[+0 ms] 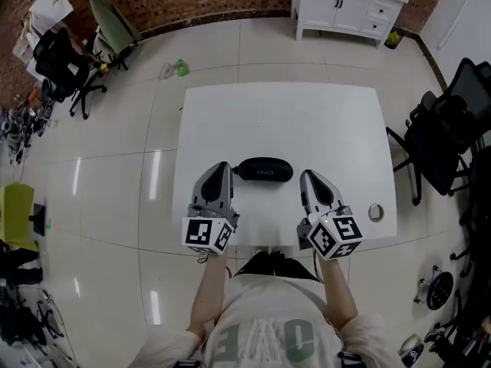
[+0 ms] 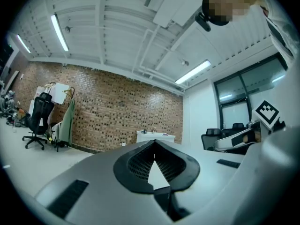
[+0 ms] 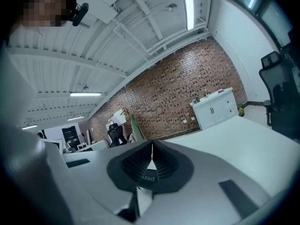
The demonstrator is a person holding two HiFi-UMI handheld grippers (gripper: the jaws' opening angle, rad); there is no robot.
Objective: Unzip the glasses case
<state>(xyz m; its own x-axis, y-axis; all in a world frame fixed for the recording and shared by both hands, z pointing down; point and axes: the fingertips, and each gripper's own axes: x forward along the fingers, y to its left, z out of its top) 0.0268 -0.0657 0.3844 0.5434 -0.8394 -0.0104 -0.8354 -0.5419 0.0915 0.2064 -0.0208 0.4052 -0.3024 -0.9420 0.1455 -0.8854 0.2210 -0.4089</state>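
Head view shows the glasses case (image 1: 265, 170) lying flat on the white table (image 1: 307, 121), near the front edge and lengthwise across it. It sits between the 2 grippers and touches neither. The left gripper (image 1: 221, 169) is just beside the case's left end, and the right gripper (image 1: 308, 175) is just beside its right end. Both point away from the person, roughly level over the table.

Left gripper view has that gripper's jaws clenched tip to tip with nothing between them. Right gripper view shows the same: jaws pressed together and empty. A small ring (image 1: 376, 211) rests near the table's right edge, well apart from the case.

The case looks closed, so the unzipping has probably not begun and the step in hand is the approach. Both pairs of jaws have to part before they can take anything. A sound way is likely to have 1 gripper clamp the body of the case near an end and hold it down, while the other pinches the zipper pull. The pull is too small to find in any view, so it should be located first. The tug should then follow the curve of the zip rather than lift. The smooth, rounded shell may slide or spin on the bare table if it is held too lightly.
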